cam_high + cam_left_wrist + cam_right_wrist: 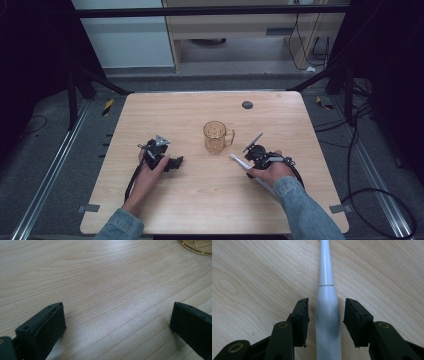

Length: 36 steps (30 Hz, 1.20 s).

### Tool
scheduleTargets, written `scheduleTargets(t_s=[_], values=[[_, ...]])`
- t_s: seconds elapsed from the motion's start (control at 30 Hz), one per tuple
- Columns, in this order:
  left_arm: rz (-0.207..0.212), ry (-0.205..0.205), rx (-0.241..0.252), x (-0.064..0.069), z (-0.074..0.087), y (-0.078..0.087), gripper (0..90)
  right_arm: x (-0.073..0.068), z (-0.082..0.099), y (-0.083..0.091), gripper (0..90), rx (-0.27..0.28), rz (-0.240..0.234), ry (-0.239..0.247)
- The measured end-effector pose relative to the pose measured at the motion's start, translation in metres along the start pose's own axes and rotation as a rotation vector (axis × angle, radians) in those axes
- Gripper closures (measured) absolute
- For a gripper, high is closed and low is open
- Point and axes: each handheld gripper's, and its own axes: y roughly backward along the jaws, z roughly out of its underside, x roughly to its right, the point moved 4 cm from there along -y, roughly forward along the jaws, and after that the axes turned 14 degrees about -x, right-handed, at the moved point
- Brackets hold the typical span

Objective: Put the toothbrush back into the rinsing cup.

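My left gripper [172, 162] rests on the pale wooden table [200, 200] with its jaws wide apart and nothing between them; I keep it waiting there, out of the way. In the middle stands the amber transparent plastic mug [216, 136], upright, handle to the right, probably the place for the brush. At right, my right gripper [325, 322] straddles the white plastic toothbrush handle [327, 322] that lies flat on the table. The jaws are near its sides but I think not yet pressing, so I can take it at the thick part.
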Motion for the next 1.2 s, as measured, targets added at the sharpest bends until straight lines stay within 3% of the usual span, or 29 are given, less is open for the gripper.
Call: scheduleTargets(t_s=[0.5, 0.93, 1.0, 1.03, 1.2], values=[[0.0, -0.001, 0.0, 0.0, -0.0001, 0.0, 0.0, 0.0003, -0.001, -0.0051, 59.9, -0.039, -0.007, 0.019], [0.001, 0.0, 0.0, 0.0001, -0.0001, -0.0001, 0.0, 0.001, -0.0015, -0.0057, 65.1, -0.054, -0.022, 0.007], [0.001, -0.001, 0.0, 0.0, -0.0001, 0.0, 0.0, 0.0012, -0.0017, -0.006, 66.2, -0.054, -0.015, 0.011], [0.001, 0.0, 0.0, 0.0001, -0.0001, 0.0, 0.0, 0.004, -0.0015, -0.007, 66.5, -0.044, 0.0, 0.045], [0.0, -0.001, 0.0, 0.0, -0.0001, 0.0, 0.0, 0.0034, -0.0002, -0.0046, 67.0, -0.056, -0.031, 0.006]])
